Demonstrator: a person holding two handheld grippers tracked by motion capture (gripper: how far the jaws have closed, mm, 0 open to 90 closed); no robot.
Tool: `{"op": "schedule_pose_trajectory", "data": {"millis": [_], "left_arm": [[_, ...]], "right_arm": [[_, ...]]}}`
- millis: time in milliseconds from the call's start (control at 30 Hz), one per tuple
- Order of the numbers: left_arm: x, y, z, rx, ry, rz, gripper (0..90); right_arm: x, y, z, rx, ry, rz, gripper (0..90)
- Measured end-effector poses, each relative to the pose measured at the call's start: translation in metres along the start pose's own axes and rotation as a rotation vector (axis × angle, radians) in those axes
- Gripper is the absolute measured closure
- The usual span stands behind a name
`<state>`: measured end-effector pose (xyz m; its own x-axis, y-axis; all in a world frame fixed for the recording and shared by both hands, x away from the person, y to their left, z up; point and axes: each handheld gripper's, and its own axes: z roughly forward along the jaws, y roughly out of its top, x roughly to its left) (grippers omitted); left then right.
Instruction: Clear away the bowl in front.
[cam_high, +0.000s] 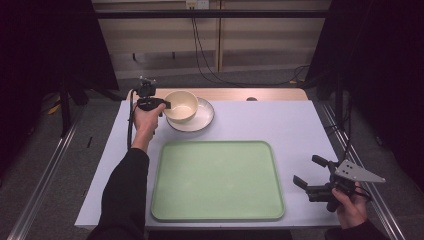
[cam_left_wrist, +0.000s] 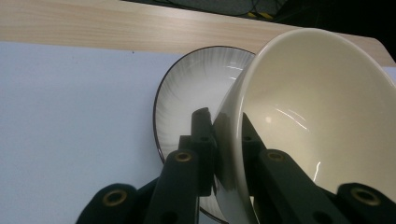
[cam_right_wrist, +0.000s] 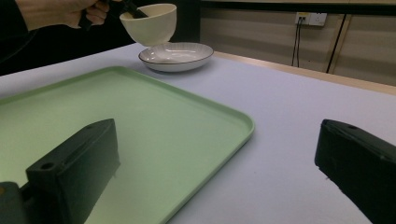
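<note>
A cream bowl (cam_high: 181, 105) hangs tilted just above a white plate with a dark rim (cam_high: 201, 120) at the back of the table. My left gripper (cam_high: 161, 106) is shut on the bowl's near-left rim, one jaw inside and one outside (cam_left_wrist: 223, 140). In the right gripper view the bowl (cam_right_wrist: 150, 22) is clear of the plate (cam_right_wrist: 176, 57). My right gripper (cam_high: 306, 172) stands open and empty over the table's front right, beside the green tray (cam_high: 217, 180); its jaws spread wide (cam_right_wrist: 219, 163).
The large green tray (cam_right_wrist: 140, 126) lies empty at the table's front middle. A wooden strip (cam_high: 240, 94) runs along the table's far edge. Cables hang at the back wall (cam_high: 200, 45). Dark curtains flank both sides.
</note>
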<state>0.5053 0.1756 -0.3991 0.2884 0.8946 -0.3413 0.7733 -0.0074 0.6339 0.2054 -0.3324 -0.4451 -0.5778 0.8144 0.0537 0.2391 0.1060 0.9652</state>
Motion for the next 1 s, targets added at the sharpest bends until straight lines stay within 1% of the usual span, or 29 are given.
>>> {"op": "schedule_pose_trajectory", "data": {"millis": [33, 133, 167, 267, 300, 400, 433, 467, 567, 633, 667, 700, 733, 767, 800, 867, 933, 1000], "left_arm": [[-0.001, 0.0, -0.001, -0.009, -0.005, 0.004, 82.7], [0.0, 0.0, -0.006, -0.01, -0.017, 0.024, 82.7], [-0.001, 0.0, -0.007, -0.018, -0.018, 0.009, 82.7], [-0.003, 0.001, -0.01, -0.021, -0.019, 0.01, 82.8], [-0.004, 0.001, -0.011, -0.023, -0.022, 0.025, 82.6], [-0.008, -0.001, -0.014, -0.014, -0.035, 0.031, 82.7], [-0.01, -0.002, -0.014, -0.02, -0.031, 0.029, 82.7], [-0.012, -0.002, -0.015, -0.016, -0.032, 0.045, 82.7], [-0.014, -0.003, -0.018, -0.02, -0.034, 0.034, 82.5], [-0.016, -0.004, -0.019, -0.027, -0.036, 0.045, 82.7], [-0.017, -0.004, -0.019, -0.028, -0.038, 0.042, 82.6], [-0.018, -0.005, -0.02, -0.027, -0.037, 0.052, 82.7], [-0.019, -0.005, -0.02, -0.026, -0.043, 0.057, 82.7], [-0.02, -0.006, -0.02, -0.027, -0.047, 0.061, 82.6], [-0.022, -0.007, -0.02, -0.027, -0.054, 0.062, 82.6], [-0.024, -0.008, -0.021, -0.02, -0.067, 0.079, 82.6], [-0.026, -0.01, -0.022, -0.012, -0.094, 0.1, 82.6], [-0.03, -0.011, -0.023, -0.013, -0.098, 0.108, 82.7]], "right_arm": [[0.0, 0.0, 0.0, 0.001, 0.0, -0.001, 0.0], [0.0, 0.0, 0.0, 0.005, -0.004, -0.012, 0.0], [0.0, 0.0, 0.0, 0.004, -0.002, -0.011, 0.0], [0.001, 0.0, 0.0, 0.0, -0.006, -0.012, 0.0], [0.001, 0.0, 0.0, 0.002, -0.01, -0.01, 0.0], [0.0, 0.0, 0.0, -0.003, -0.009, -0.021, 0.0], [0.0, 0.0, -0.001, -0.002, -0.008, -0.026, 0.0], [0.0, 0.0, -0.001, -0.001, -0.011, -0.032, 0.0], [0.001, 0.0, -0.001, -0.003, -0.011, -0.032, 0.0], [0.001, 0.0, -0.001, -0.004, -0.014, -0.033, 0.0], [0.001, 0.0, -0.001, -0.004, -0.015, -0.034, 0.0], [0.002, 0.0, -0.001, -0.005, -0.01, -0.034, 0.0], [0.002, 0.0, -0.001, -0.005, -0.01, -0.034, 0.0], [0.001, 0.0, -0.001, -0.008, -0.011, -0.045, 0.0], [0.001, 0.0, -0.001, -0.01, -0.009, -0.042, 0.0], [0.002, 0.0, -0.001, -0.011, -0.01, -0.039, 0.0], [0.002, 0.0, -0.001, -0.017, -0.009, -0.037, 0.0], [0.002, 0.0, -0.001, -0.013, -0.013, -0.044, 0.0]]}}
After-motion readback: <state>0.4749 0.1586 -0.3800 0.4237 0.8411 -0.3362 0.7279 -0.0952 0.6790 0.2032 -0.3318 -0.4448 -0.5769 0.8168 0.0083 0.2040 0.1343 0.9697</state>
